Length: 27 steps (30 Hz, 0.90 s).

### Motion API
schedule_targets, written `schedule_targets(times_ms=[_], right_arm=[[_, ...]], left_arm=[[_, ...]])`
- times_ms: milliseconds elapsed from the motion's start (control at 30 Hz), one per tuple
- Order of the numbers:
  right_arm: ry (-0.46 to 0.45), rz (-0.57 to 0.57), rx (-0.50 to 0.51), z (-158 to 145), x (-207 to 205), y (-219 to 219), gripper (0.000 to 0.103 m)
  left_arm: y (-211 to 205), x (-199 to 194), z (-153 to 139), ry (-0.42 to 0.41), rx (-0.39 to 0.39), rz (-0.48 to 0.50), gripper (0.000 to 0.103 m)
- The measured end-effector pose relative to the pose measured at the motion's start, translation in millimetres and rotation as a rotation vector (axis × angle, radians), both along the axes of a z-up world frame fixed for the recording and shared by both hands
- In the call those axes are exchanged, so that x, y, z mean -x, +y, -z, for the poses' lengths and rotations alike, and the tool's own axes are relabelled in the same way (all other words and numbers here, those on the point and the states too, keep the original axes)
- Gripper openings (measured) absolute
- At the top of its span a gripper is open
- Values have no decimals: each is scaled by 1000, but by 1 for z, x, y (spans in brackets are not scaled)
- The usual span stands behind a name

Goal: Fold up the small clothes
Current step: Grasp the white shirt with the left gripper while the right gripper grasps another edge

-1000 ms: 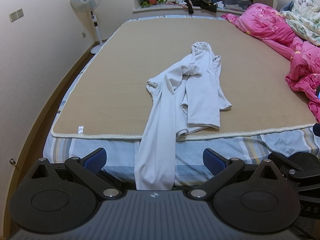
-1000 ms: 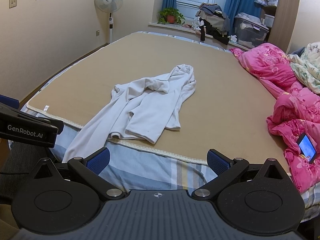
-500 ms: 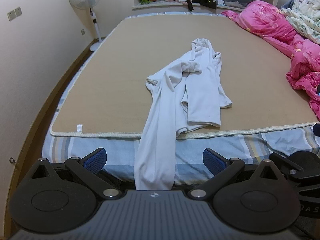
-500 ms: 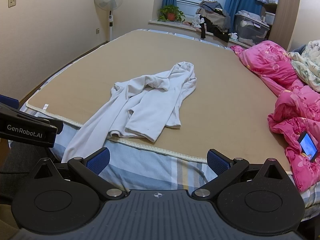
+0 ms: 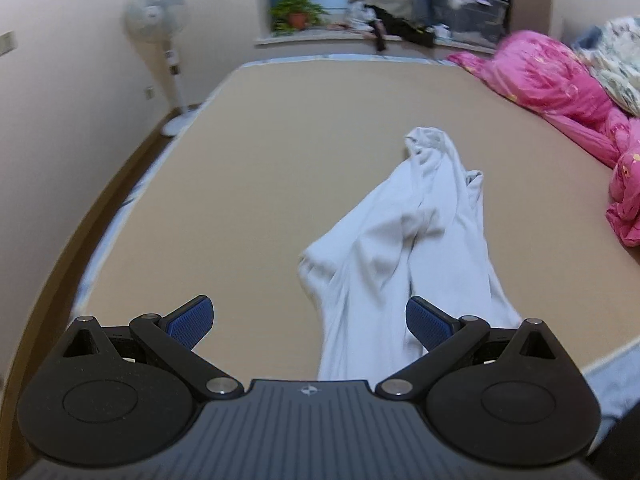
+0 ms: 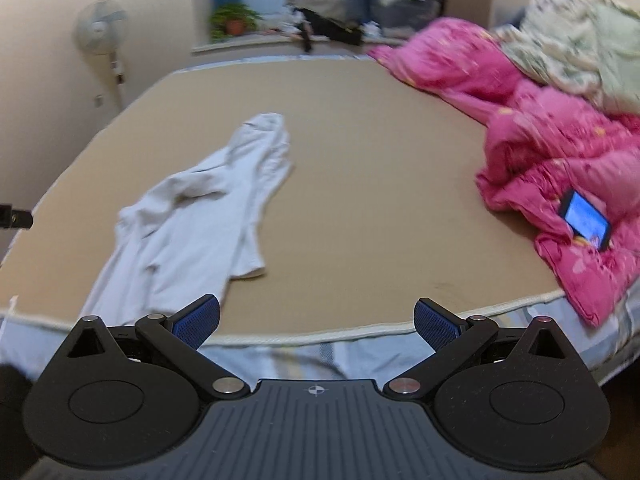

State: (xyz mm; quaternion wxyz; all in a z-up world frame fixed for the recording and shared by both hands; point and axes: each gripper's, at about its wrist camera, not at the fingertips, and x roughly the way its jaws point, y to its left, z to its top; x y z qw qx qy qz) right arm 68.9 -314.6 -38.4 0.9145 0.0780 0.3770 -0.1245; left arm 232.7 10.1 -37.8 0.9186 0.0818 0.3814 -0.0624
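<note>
One pink quilt (image 6: 560,148) beside white garment (image 6: 200,220).

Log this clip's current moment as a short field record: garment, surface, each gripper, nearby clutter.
garment: white long-sleeved top, crumpled, unfolded
surface: tan mat on the bed; garment's lower end reaches the near mat edge
left gripper: open, empty, above the garment's near end
right gripper: open, empty, over bare mat right of the garment
clutter: pink quilt with a lit phone on it
</note>
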Motion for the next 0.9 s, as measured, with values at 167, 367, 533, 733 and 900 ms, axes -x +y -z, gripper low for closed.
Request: schedule_targets(times_ms=[167, 367, 533, 733, 900], right_arm=[[5, -2, -42, 19, -61, -33, 102], [-76, -92, -108, 41, -203, -71, 102], [-66, -121, -191, 65, -361, -68, 102], [17, -32, -264, 105, -511, -43, 102], [68, 108, -131, 141, -566, -22, 90]], left_arm=[[-66, -113, 42, 78, -87, 189, 101], [-108, -214, 106, 242, -80, 233, 87], [-94, -248, 135, 368, 98, 219, 8], [-46, -251, 106, 250, 146, 109, 4], [-14, -240, 94, 189, 92, 63, 4]])
